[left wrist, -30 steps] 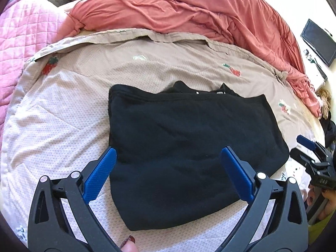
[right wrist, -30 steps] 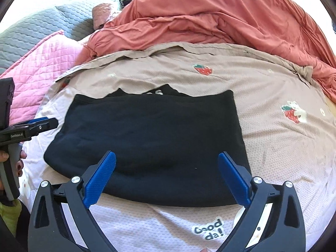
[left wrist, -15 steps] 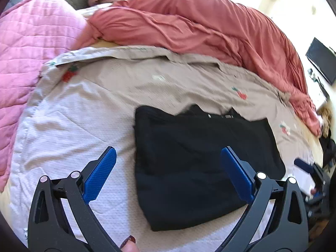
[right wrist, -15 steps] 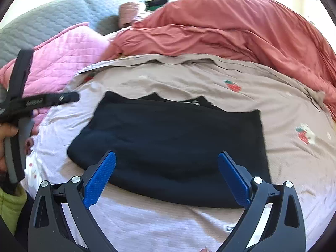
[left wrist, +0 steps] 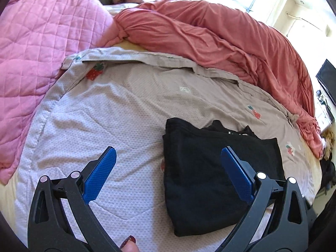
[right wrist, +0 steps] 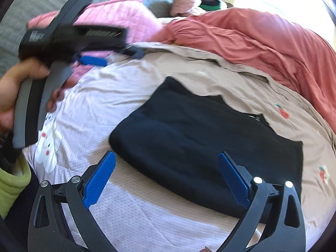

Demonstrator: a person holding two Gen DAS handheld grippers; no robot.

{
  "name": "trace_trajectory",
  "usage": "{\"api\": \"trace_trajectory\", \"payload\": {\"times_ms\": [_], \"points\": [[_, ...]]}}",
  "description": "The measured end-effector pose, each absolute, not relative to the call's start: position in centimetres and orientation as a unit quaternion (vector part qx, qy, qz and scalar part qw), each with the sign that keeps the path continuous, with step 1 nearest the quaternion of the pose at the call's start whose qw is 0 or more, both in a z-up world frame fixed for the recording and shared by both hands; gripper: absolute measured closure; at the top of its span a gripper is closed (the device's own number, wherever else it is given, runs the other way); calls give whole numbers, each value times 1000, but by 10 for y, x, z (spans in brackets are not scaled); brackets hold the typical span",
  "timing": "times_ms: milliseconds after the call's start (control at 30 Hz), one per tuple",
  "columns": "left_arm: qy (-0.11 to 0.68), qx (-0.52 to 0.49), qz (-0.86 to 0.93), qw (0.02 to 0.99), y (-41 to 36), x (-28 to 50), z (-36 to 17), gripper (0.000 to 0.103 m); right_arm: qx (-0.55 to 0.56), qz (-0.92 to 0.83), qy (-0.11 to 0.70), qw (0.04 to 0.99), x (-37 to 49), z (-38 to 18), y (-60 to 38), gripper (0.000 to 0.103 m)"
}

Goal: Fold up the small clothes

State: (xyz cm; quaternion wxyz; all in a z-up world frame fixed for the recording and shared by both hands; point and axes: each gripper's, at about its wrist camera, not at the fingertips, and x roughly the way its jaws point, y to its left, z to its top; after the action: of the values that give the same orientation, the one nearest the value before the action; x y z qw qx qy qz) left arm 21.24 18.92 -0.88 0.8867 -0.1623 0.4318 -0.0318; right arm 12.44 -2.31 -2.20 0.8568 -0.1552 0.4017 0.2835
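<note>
A black garment point(left wrist: 210, 168) lies folded flat on the beige strawberry-print sheet point(left wrist: 126, 105). In the left wrist view it sits right of centre, and my left gripper point(left wrist: 168, 176) hangs open above its left edge and the bare sheet, holding nothing. The right wrist view shows the same black garment point(right wrist: 201, 142) spread from centre to right. My right gripper point(right wrist: 167, 181) is open above its near edge, empty. The left gripper's body point(right wrist: 69, 40) shows blurred at upper left there, held by a hand point(right wrist: 12, 88).
A pink quilted blanket point(left wrist: 37, 42) lies at the left and a rumpled coral duvet point(left wrist: 220, 37) along the back and right. A dark screen point(left wrist: 327, 79) stands at the far right. A green sleeve point(right wrist: 12, 187) is at the lower left.
Both grippers have pulled back and swung left, so the folded black garment has slid rightward in both views. The left gripper has risen higher in the right wrist view. Neither gripper closed.
</note>
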Motion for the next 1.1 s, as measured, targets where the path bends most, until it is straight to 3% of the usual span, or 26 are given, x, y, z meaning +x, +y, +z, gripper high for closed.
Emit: {"api": "trace_trajectory", "payload": {"times_ms": [500,700,900,967,1100], "points": [[466,-216,-39,857,204,235,-45,10,-329,284,368,822,111,-92,47,7],[485,-258,-47,834,206,246,-68,10,-348,274,348,826,119,-106,49,8],[486,-300,-49,819,209,250,-82,10,-355,262,323,837,127,-111,47,29],[485,-309,-49,817,211,250,-85,10,-355,263,314,840,127,-109,45,53],[489,-326,-54,807,210,254,-93,10,-313,285,318,849,131,-96,35,76]]}}
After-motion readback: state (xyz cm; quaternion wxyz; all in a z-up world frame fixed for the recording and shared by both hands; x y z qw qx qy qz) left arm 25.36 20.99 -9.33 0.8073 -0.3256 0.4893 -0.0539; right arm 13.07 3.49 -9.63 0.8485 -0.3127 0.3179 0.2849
